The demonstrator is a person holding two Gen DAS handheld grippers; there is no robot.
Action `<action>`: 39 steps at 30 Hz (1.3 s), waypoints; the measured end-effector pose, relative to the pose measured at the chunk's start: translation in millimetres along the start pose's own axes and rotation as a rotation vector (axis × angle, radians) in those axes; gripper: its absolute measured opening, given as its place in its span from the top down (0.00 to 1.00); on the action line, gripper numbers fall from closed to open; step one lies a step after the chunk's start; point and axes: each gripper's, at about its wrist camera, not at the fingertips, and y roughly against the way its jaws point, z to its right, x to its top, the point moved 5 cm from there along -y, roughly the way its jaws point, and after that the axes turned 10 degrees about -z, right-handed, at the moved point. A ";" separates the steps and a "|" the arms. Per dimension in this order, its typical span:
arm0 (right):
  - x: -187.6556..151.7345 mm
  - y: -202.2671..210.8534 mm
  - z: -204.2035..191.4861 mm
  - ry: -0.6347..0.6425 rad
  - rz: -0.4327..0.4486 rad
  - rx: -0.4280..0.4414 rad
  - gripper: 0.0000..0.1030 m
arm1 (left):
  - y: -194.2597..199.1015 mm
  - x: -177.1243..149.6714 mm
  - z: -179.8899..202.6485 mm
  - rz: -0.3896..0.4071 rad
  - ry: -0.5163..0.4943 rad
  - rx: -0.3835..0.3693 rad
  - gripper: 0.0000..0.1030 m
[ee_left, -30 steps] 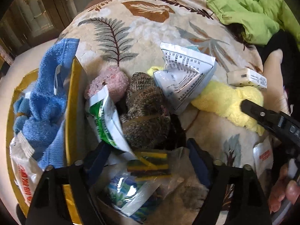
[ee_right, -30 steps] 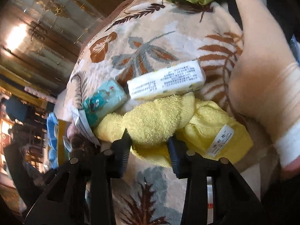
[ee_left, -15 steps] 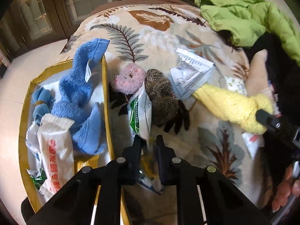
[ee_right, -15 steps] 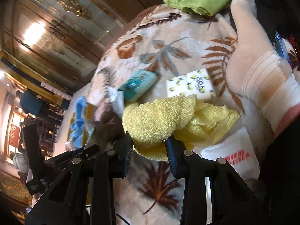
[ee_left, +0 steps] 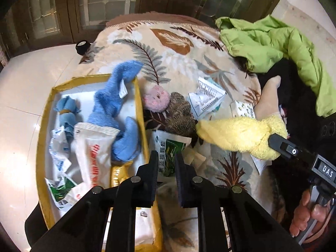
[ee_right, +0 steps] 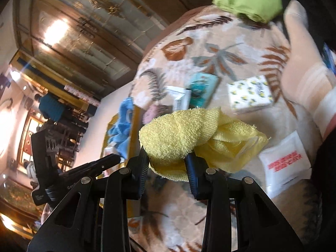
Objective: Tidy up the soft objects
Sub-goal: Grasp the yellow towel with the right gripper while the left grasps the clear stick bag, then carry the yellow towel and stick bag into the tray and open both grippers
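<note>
The left gripper [ee_left: 166, 163], at the lower middle of its own view, has its jaws drawn close together on a green-and-white packet [ee_left: 168, 153] that hangs between them; they closed on it within the last second. To its left, a yellow-rimmed tray [ee_left: 41, 145] holds a blue towel [ee_left: 113, 107] and a red-lettered white pouch [ee_left: 94, 157]. Just above the packet lie a brown knitted piece [ee_left: 180, 115] and a pink fuzzy piece [ee_left: 156, 99] on the leaf-patterned blanket [ee_left: 168, 48]. At the right edge, the right gripper [ee_right: 167, 163] is clamped partway closed on a yellow towel [ee_right: 178, 134], lifted clear of the blanket. A green jacket [ee_left: 273, 40] sits in the upper right.
</note>
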 end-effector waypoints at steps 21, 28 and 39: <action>-2.1 2.9 -4.4 -0.005 -0.007 0.019 0.68 | -82.8 -30.0 29.4 -0.172 -0.027 0.152 0.58; -1.6 1.5 3.2 -0.021 -0.011 0.034 0.68 | -78.3 -34.2 27.7 -0.187 0.001 0.125 0.47; -1.3 8.6 7.5 -0.034 0.003 0.034 0.68 | -83.8 -42.0 29.8 -0.208 0.005 0.019 0.93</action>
